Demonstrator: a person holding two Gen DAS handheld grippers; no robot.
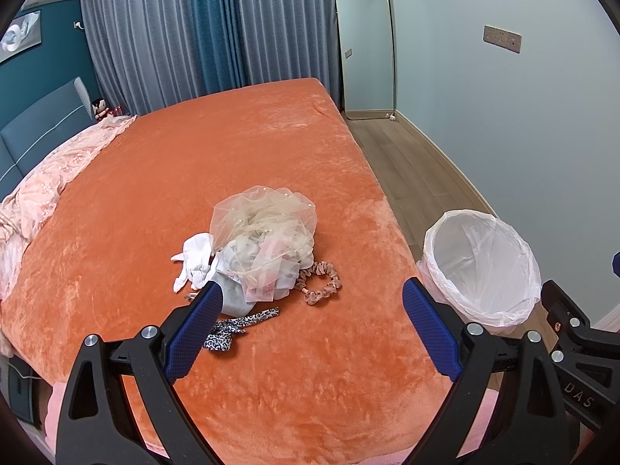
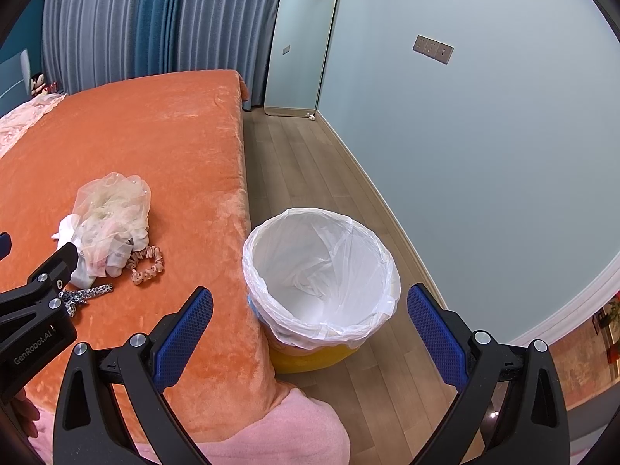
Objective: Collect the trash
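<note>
Where an orange bed [image 1: 162,178] meets wood floor: a heap of cream tulle [image 1: 263,232], white cloth [image 1: 193,259], pink scrunchie [image 1: 321,283] and leopard-print strip [image 1: 232,327] near the mattress edge, beside a yellow bin with white liner [image 2: 321,271]. Left hand-held gripper [image 1: 310,310] and right hand-held gripper [image 2: 310,321] both spread wide, holding nothing.

Lying on one orange bed [image 1: 155,193]: one tulle bundle [image 1: 263,232], one white cloth [image 1: 193,259] at its nine o'clock, one pink scrunchie [image 1: 321,283] and one leopard-print band [image 1: 232,329]. One lined bin [image 2: 321,271] is standing at the bed's three o'clock.
</note>
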